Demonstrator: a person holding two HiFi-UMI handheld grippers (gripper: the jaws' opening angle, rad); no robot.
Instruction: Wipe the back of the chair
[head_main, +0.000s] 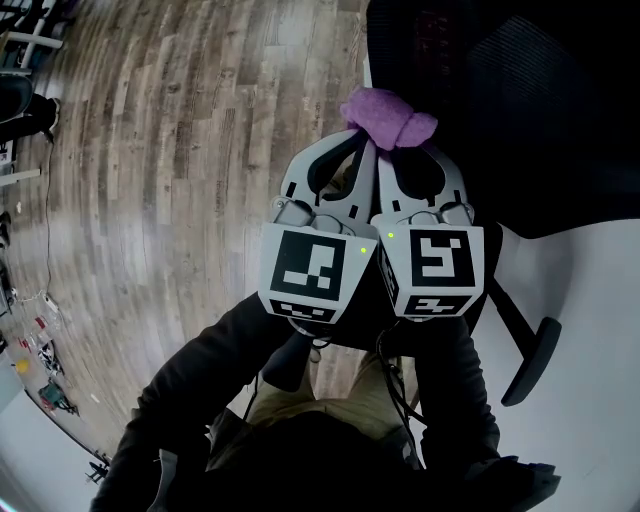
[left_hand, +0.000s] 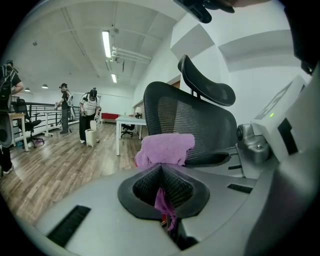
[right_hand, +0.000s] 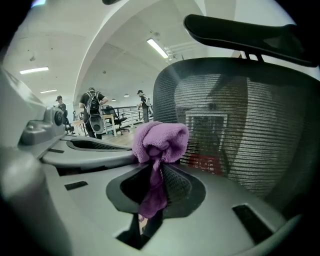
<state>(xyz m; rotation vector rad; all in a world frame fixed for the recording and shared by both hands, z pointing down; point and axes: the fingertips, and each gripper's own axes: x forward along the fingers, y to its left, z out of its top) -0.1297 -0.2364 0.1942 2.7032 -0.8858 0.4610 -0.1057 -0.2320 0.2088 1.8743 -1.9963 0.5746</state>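
Holding left gripper (left_hand: 161, 169) and right gripper (right_hand: 156, 169) side by side, extended toward chair (head_main: 500, 90); each clamped tight on cloth (head_main: 388, 118).

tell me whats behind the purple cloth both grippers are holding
The chair's black mesh back stands right behind the purple cloth, with the headrest above. The patch of mesh directly behind the cloth is covered, so contact cannot be told.
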